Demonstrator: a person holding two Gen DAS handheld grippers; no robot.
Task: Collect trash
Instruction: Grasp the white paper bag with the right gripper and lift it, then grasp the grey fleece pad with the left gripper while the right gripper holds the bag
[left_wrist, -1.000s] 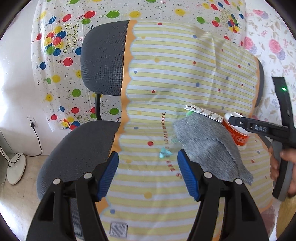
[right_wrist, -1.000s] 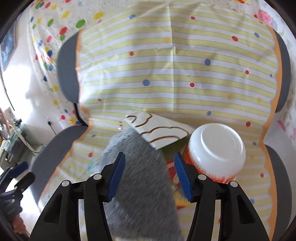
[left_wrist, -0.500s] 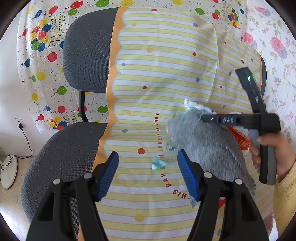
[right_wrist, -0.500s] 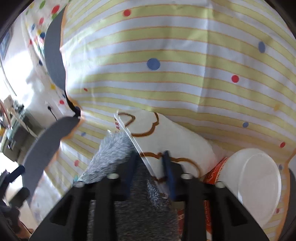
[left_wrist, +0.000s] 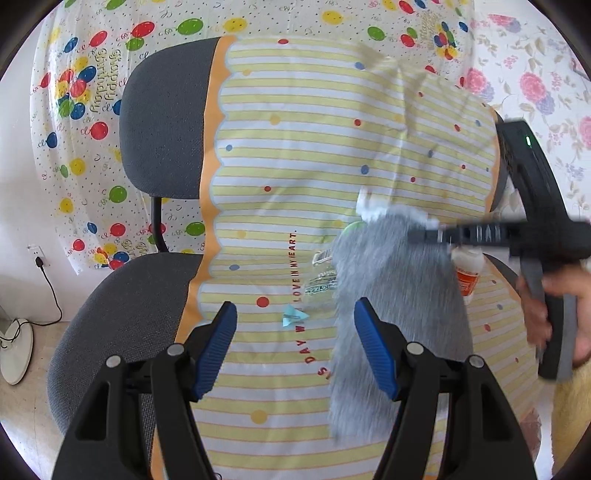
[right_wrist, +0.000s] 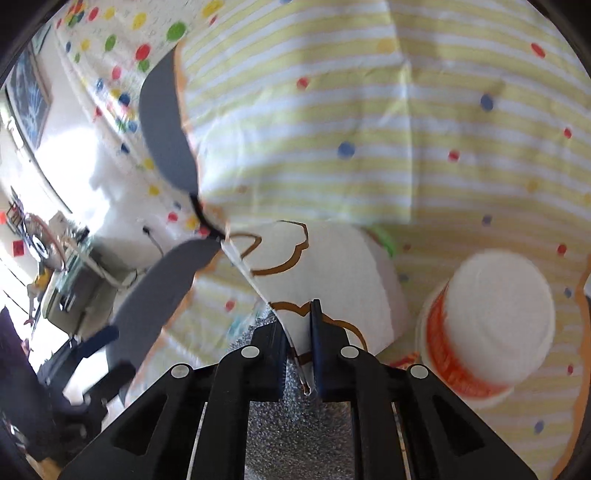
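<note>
Paper wrapper (right_wrist: 325, 273), white with brown looping outlines, sits clamped between the fingers of my right gripper (right_wrist: 298, 345), whose jaws are drawn nearly together on its lower edge. Under that gripper I see the grey fuzzy cloth (right_wrist: 295, 432), which lies on the striped sheet (right_wrist: 369, 122) covering the office chair (right_wrist: 162, 295). Just to the right of the wrapper an orange and white cup (right_wrist: 491, 325) lies on the sheet with its white base towards my right camera; whether it touches the wrapper I cannot tell. A bit of green (right_wrist: 384, 240) peeks out behind the wrapper's top edge.

From the left wrist view, my left gripper (left_wrist: 294, 345) hangs released, its blue pads wide apart and holding nothing, above the chair seat. Between the pads, lower on the sheet, lies a small light-blue scrap (left_wrist: 293, 316), near the red lettering printed there. A clear crinkled piece of plastic (left_wrist: 323, 275) lies just beside the left edge of the cloth (left_wrist: 399, 314). The right gripper (left_wrist: 439, 233) appears blurred on the right of this view, held in the person's hand (left_wrist: 554, 314), reaching over the cloth's upper end, with the wrapper's white edge (left_wrist: 373, 208) showing beyond it and the cup (left_wrist: 468, 273) just below it. A balloon-patterned sheet (left_wrist: 92, 122) hangs behind the chair.
</note>
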